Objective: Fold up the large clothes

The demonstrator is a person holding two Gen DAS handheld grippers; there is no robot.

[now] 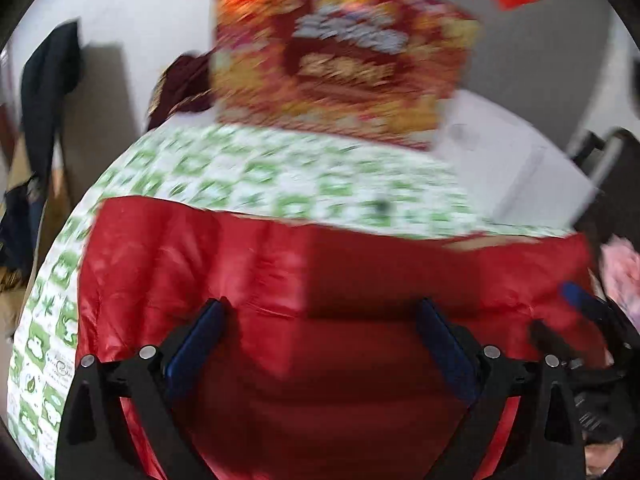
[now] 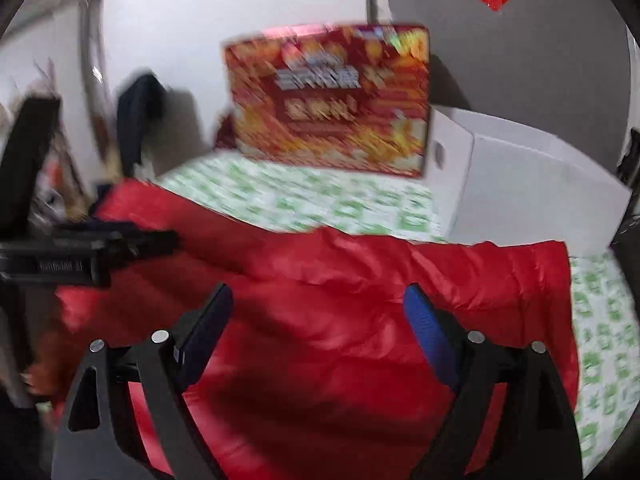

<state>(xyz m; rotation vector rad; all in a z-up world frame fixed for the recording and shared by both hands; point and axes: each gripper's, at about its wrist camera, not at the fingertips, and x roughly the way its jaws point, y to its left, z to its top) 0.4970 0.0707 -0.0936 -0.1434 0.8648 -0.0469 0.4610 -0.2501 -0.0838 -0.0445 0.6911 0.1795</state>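
Overhead, both claws (image 1: 320,312) (image 2: 318,300) wide over red garment (image 2: 340,320) on green-patterned cloth (image 1: 280,176).

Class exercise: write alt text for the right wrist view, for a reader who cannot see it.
An open right gripper hovers over a shiny red garment on a green-patterned white cloth. Behind stand a red decorated box and a white box; the left gripper enters at left.

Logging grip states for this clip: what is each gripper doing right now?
Left gripper: open, nothing between its fingers, over the red garment.
Right gripper: open, holding nothing, over the same garment.
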